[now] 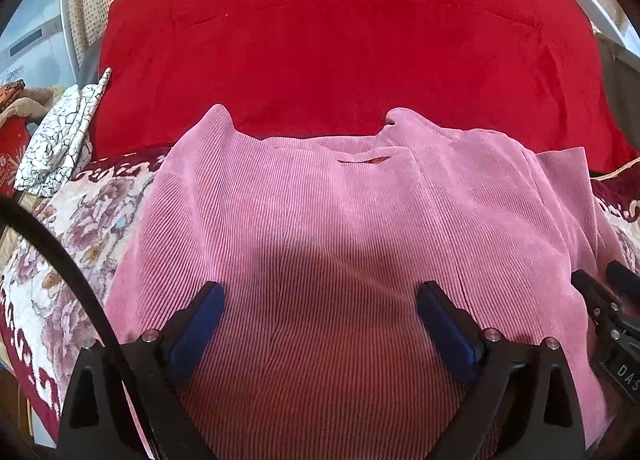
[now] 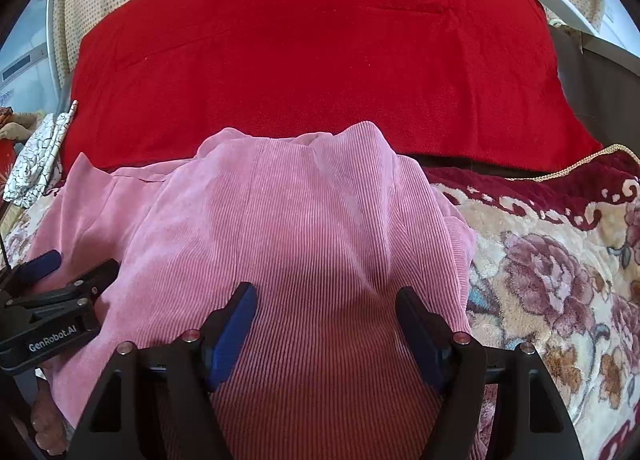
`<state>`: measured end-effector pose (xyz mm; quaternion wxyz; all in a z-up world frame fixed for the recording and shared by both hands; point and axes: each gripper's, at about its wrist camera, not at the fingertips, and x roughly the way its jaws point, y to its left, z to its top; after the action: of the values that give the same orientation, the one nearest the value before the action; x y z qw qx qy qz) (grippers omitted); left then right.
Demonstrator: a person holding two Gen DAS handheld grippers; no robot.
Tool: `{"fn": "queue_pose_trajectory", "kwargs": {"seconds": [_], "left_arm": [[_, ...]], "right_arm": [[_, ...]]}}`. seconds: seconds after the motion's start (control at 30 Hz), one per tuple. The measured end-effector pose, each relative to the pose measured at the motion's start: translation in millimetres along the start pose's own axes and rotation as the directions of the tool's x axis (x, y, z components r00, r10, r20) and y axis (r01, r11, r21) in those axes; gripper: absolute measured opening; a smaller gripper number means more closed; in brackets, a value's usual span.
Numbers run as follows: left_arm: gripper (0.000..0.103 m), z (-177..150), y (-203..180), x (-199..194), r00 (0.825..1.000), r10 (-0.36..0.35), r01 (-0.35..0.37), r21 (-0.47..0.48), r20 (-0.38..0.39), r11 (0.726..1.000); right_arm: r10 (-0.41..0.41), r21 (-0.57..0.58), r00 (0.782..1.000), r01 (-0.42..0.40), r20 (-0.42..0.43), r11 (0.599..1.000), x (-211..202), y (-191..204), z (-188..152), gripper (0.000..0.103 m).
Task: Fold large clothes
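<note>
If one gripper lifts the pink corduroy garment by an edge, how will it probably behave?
The pink corduroy garment is probably floppy: it already lies in soft folds and bumps. Its ribbed surface should give the fingers fair grip. It spreads wide, so the unheld part would likely hang and drag on the floral blanket.

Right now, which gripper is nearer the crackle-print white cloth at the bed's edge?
Left. The left gripper hangs open over the pink corduroy garment on the side where the crackle-print cloth lies. The right gripper, also open, sits on its far side.
</note>
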<state>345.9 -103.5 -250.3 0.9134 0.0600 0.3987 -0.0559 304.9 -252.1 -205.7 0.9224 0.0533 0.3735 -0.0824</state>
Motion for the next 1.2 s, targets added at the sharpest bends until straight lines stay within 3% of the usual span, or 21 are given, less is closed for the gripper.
{"fn": "queue_pose_trajectory", "kwargs": {"seconds": [0.07,0.17,0.3,0.53,0.63,0.7,0.77,0.93,1.1,1.2], "left_arm": [[0.097,3.0,2.5,-4.8,1.0,0.007,-0.007,-0.001,0.001,1.0],[0.097,6.1,13.0,-20.2,0.996,0.051,-0.049,-0.032,0.067,0.998],[0.097,9.9,36.2,-36.4,0.979,0.147,-0.136,-0.081,0.14,0.987],[0.097,6.1,63.9,-31.9,0.976,0.193,-0.182,-0.11,0.103,0.977],[0.097,2.4,68.0,-21.9,0.981,0.189,-0.184,-0.087,0.05,0.979],[0.097,-2.6,66.8,-1.0,0.985,0.165,-0.168,-0.05,-0.054,0.985],[0.097,-6.2,66.6,11.5,0.984,0.142,-0.147,-0.041,-0.109,0.988],[0.097,-2.2,65.0,-5.4,0.987,0.154,-0.155,-0.047,-0.039,0.987],[0.097,1.9,55.6,-30.7,0.985,0.143,-0.139,-0.05,0.096,0.989],[0.097,2.5,41.6,-17.5,0.996,0.08,-0.08,-0.01,0.04,0.997]], "right_arm": [[0.001,0.001,1.0,-0.001,0.001,1.0,2.7,-2.3,0.0,0.075],[0.005,0.001,1.0,-0.005,0.001,1.0,3.5,-3.4,-0.3,0.075],[0.038,0.043,0.999,-0.038,0.008,0.998,-0.4,-11.0,0.0,0.075],[0.133,0.027,0.979,-0.139,0.156,0.99,-32.0,-0.5,0.5,0.075],[0.185,-0.002,0.979,-0.186,0.088,0.983,-19.4,15.2,-2.5,0.075],[0.192,0.003,0.981,-0.192,0.022,0.981,-4.9,21.9,-6.6,0.075],[0.198,0.011,0.98,-0.198,0.032,0.98,-3.5,20.5,-6.0,0.075],[0.193,0.012,0.98,-0.194,0.044,0.981,-8.2,13.7,-1.7,0.075],[0.161,0.021,0.977,-0.165,0.137,0.986,-27.8,6.4,2.0,0.075],[0.15,0.082,0.983,-0.16,0.108,0.984,-18.3,-8.6,5.1,0.075]]}}
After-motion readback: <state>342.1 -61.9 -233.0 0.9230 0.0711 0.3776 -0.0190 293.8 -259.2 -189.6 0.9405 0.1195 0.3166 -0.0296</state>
